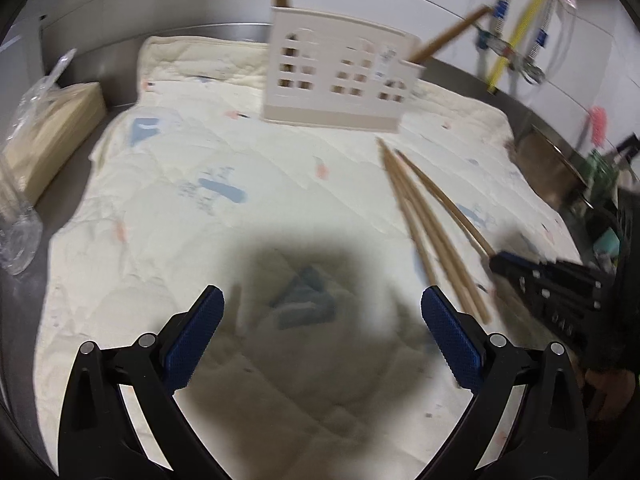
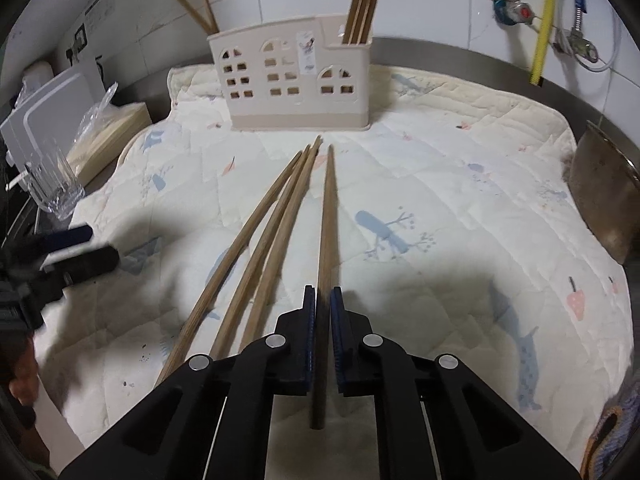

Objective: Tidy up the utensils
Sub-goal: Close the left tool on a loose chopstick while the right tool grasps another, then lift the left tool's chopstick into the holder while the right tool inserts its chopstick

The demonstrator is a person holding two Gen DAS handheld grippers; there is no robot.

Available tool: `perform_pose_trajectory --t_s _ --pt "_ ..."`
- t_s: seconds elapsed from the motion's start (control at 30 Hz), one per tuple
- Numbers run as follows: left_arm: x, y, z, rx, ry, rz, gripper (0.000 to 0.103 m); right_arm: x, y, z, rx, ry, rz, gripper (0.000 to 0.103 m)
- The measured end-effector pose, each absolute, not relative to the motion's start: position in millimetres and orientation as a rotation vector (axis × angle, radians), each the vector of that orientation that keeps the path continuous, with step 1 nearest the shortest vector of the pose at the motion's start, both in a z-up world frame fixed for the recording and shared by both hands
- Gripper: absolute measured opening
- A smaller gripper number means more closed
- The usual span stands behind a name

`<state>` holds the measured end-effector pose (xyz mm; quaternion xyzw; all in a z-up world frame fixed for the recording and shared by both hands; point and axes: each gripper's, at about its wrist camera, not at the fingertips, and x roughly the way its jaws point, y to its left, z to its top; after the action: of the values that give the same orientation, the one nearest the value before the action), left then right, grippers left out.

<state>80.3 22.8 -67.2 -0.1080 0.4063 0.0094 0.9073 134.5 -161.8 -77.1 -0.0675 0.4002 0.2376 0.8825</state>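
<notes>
In front of the cream plastic utensil holder with house-shaped cut-outs point(image 2: 298, 80), the right gripper point(image 2: 322, 308) is clamped on one long brown wooden chopstick point(image 2: 327, 216).

The held chopstick's long axis runs straight ahead between the pads, its far tip aimed at the holder's base and its near end sticking out behind the jaws. Three more loose wooden chopsticks point(image 2: 264, 236) lie on the pale quilted mat point(image 2: 460, 184) just left of it, fanned toward the same holder, which already has sticks standing in its right and left compartments. The left gripper point(image 1: 322, 330) hangs over bare mat with its jaws wide apart and nothing between them, farther from the pile. Judging by this, the right hand is placed to lift and tip the stick upright into the holder.
</notes>
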Motion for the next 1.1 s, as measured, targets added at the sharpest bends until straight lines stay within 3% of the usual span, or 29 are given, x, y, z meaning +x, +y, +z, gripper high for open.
perform_pose_trajectory --t_s 0.1,0.37,0.73,0.93,1.1 --pt "83 9 -69 -0.225 0.846 -0.025 0.096 132 -171 -69 -0.127 0.806 0.490 0.006" --pt "90 -26 -75 -0.226 0.880 -0.137 0.079 127 -191 -50 -0.078 0.745 0.481 0.006" --pt "105 -45 -85 -0.211 0.932 -0.198 0.029 128 -199 -55 -0.042 0.754 0.493 0.006" --pt "111 -52 -89 -0.162 0.951 -0.174 0.015 128 -200 -57 -0.029 0.756 0.500 0.006" --pt "114 -54 -89 -0.133 0.953 -0.156 0.012 128 -201 -55 -0.023 0.750 0.501 0.006"
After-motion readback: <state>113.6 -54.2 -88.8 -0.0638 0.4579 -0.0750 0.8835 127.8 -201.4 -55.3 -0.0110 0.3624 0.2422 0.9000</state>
